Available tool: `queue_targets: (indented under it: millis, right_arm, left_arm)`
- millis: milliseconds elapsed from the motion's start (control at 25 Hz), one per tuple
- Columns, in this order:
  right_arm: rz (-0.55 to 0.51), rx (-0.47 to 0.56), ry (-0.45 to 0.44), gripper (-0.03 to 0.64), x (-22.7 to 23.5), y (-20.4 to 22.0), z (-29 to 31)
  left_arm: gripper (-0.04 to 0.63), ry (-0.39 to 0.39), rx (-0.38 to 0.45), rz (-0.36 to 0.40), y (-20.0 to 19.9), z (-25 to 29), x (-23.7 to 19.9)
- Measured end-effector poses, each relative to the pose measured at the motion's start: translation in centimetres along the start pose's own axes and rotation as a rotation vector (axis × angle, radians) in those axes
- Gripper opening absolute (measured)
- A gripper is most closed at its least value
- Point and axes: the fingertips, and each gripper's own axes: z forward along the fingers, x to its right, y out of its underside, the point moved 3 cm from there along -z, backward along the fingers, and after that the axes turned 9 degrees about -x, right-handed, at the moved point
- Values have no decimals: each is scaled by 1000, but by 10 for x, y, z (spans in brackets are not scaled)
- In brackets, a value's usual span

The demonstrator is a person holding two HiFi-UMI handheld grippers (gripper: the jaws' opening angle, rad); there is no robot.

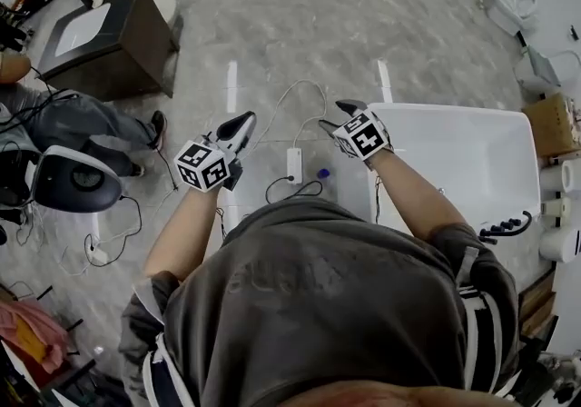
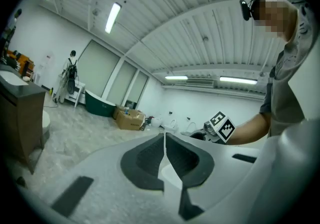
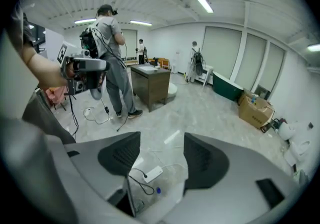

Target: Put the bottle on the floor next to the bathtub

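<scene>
I count two grippers: left gripper (image 1: 245, 122) pinched closed, empty; right gripper (image 1: 338, 115) spread wide, empty. One bottle (image 1: 323, 174) on floor (image 1: 300, 24) near one bathtub (image 1: 454, 108).

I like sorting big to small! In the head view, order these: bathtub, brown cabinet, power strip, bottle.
1. bathtub, largest.
2. brown cabinet, farther off, so maybe unfair.
3. power strip and bottle: both tiny, too alike to rank.

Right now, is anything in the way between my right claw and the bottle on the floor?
Nothing visible blocks it. The open right claw looks down at the bottle through its gap. A power strip and a black cable lie beside the bottle, close but not over it.
</scene>
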Motion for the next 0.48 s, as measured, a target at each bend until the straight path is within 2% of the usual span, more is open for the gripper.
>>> queue_targets:
  millis: [160,280,480]
  right_arm:
    - [-8,156,-6,253,3,-49,-55]
    - [38,335,-54,224,9,-84,-100]
    - [102,664,-108,97,20,-121,-168]
  left_arm:
    - [14,0,80,35,-46,-22,15]
    - [15,-7,130,59,-79,-32,24]
    - [14,-16,188,118,-124,-44,37]
